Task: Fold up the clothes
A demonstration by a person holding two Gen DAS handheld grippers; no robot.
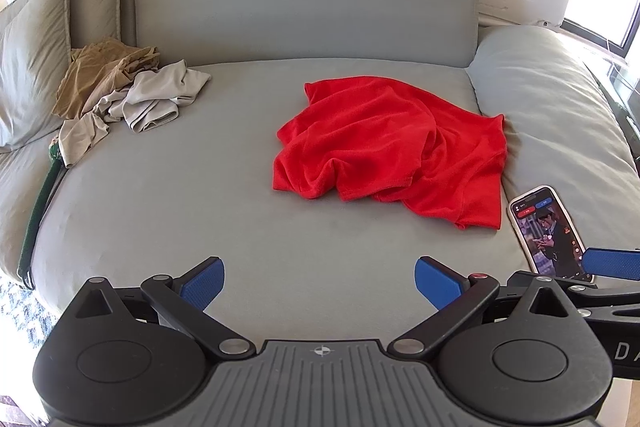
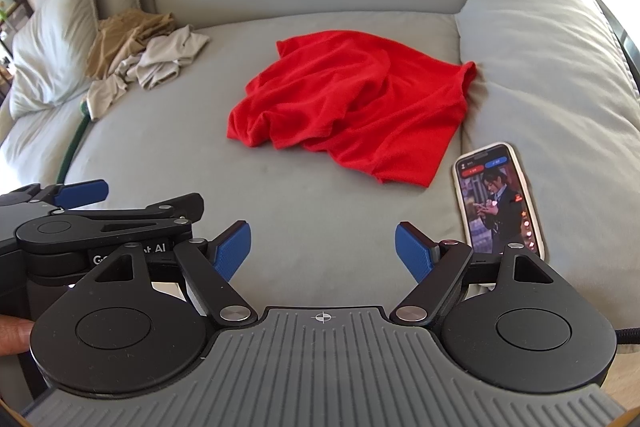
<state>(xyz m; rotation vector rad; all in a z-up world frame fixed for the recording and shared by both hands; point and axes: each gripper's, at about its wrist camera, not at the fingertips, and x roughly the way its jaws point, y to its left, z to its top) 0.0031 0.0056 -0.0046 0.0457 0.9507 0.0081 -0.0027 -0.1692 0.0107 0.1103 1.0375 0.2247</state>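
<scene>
Cushions (image 1: 36, 55) of pale grey-green, plump and creased, lean at the left end of a grey sofa bed (image 1: 200, 219) with a matte, suede-like cover. Just beside them lies a heap of crumpled clothes (image 1: 120, 91): a tan piece at the back, thin beige ones in front, all limp and wrinkled. A dark green strap (image 1: 38, 215) runs down the seam below the heap.

The left gripper (image 1: 319, 283) hangs low over the bare near part of the seat, its blue ribbed fingers (image 1: 202, 285) spread wide and holding nothing. Right of centre, well apart from both grippers, sits the red T-shirt (image 1: 392, 151), bunched in soft folds, its right edge touching the bolster cushion (image 1: 560, 99). It looks like light, floppy knit that will sag and drag: pinching a hemmed edge or corner, such as the near hem by the phone, should hold better than the loose middle.

The right gripper (image 2: 323, 249) is likewise wide and empty. A lit phone (image 2: 500, 199), hard and glossy, lies just beside the shirt's near right corner.
</scene>
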